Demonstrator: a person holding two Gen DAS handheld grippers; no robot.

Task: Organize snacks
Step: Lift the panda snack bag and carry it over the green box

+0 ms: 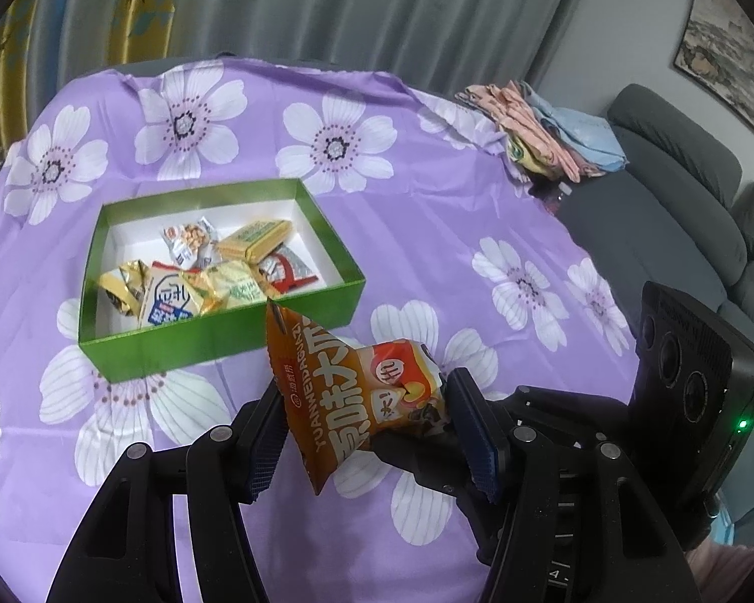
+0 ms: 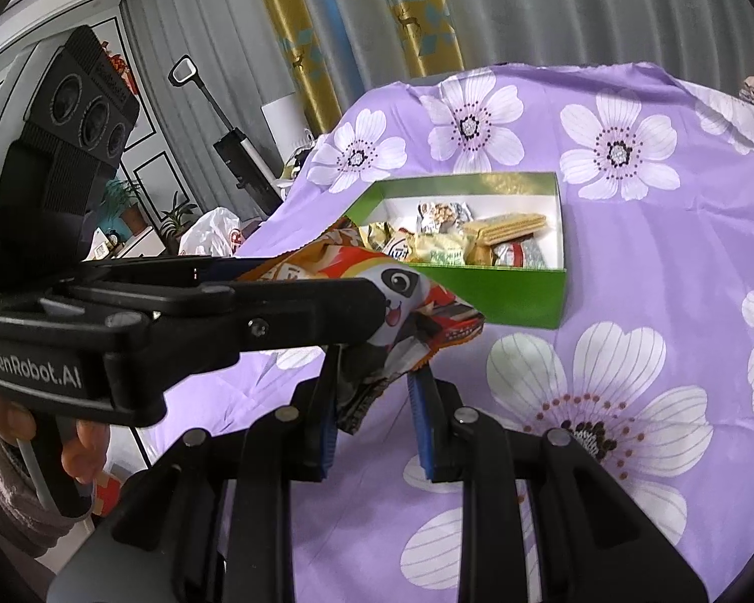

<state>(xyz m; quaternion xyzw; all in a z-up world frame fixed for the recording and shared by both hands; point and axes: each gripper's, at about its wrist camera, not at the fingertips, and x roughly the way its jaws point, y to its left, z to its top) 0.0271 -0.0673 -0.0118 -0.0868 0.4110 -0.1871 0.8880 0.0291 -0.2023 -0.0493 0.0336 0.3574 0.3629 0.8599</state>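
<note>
**Orange snack packet held between both tools, near the green box**

I have the left tool (image 1: 364, 432) clamped on the orange snack packet (image 1: 337, 382), its pads pressed against the packet's two sides; the right tool (image 2: 374, 417) grips the same packet's crumpled lower end between its blue pads (image 2: 419, 422). The packet hangs lifted above the purple flowered cloth (image 1: 427, 231) on the table, just near of the green box (image 1: 216, 336); its top corner overlaps the box's near wall in my left view. Inside the box lie several small wrapped snacks (image 1: 211, 271), clustered toward its near side; a pile of folded cloths (image 1: 543, 130) sits at the far right edge.
</note>
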